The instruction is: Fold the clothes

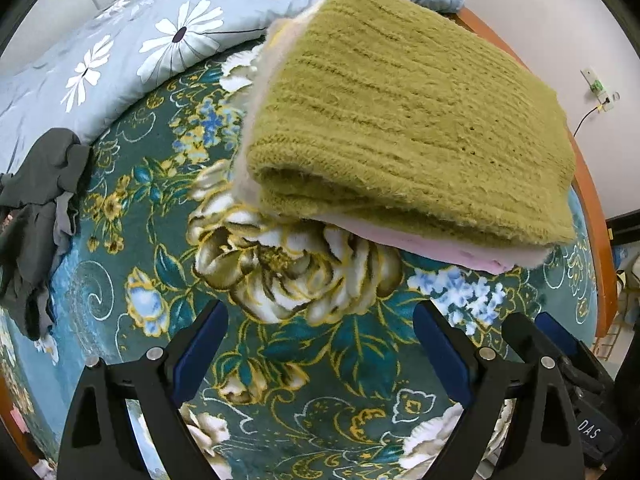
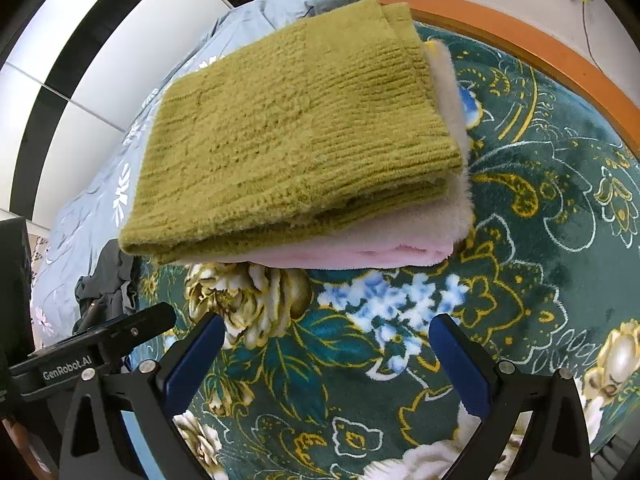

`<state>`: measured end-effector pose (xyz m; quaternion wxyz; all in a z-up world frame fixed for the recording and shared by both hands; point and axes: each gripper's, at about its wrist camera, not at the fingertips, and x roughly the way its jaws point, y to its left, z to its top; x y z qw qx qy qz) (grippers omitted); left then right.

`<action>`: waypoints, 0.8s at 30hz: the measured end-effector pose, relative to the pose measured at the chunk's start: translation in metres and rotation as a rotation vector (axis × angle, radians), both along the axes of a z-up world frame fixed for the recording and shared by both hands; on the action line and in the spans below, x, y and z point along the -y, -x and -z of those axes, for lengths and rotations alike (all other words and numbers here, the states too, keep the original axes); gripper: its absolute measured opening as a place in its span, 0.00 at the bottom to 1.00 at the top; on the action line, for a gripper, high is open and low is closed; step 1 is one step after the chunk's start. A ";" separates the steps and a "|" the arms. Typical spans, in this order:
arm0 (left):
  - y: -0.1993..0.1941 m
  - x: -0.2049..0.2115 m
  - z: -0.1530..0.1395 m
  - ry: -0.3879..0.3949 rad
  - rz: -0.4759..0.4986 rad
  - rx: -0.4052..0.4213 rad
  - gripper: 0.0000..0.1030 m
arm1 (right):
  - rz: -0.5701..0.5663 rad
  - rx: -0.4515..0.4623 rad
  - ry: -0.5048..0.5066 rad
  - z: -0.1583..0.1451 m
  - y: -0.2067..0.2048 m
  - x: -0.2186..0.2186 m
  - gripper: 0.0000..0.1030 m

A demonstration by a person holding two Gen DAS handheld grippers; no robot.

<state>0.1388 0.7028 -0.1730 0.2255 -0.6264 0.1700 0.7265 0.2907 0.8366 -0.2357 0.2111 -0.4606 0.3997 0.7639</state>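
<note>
A folded olive-green knit sweater (image 1: 404, 120) lies on top of a folded pink and cream fleece garment (image 1: 440, 250) on the green floral blanket (image 1: 280, 344). The stack also shows in the right wrist view, sweater (image 2: 296, 136) over fleece (image 2: 360, 250). My left gripper (image 1: 320, 320) is open and empty, a little short of the stack's near edge. My right gripper (image 2: 324, 332) is open and empty, also short of the stack. A crumpled dark grey garment (image 1: 40, 216) lies at the left, also seen in the right wrist view (image 2: 108, 284).
A light blue daisy-print quilt (image 1: 132, 44) is bunched behind and left of the stack. The orange wooden bed frame (image 1: 600, 240) runs along the right edge. The other gripper's body (image 1: 560, 364) sits at the lower right; it shows at lower left in the right wrist view (image 2: 100, 344).
</note>
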 end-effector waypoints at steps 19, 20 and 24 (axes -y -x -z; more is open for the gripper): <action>0.009 0.002 0.003 0.010 0.007 -0.035 0.91 | -0.023 0.016 -0.028 0.001 0.011 -0.001 1.00; 0.009 0.001 0.003 0.011 0.006 -0.034 0.91 | -0.026 0.015 -0.030 0.000 0.011 -0.001 1.00; 0.007 0.000 0.003 -0.005 0.004 -0.028 0.91 | -0.033 0.006 -0.042 -0.006 0.011 -0.002 1.00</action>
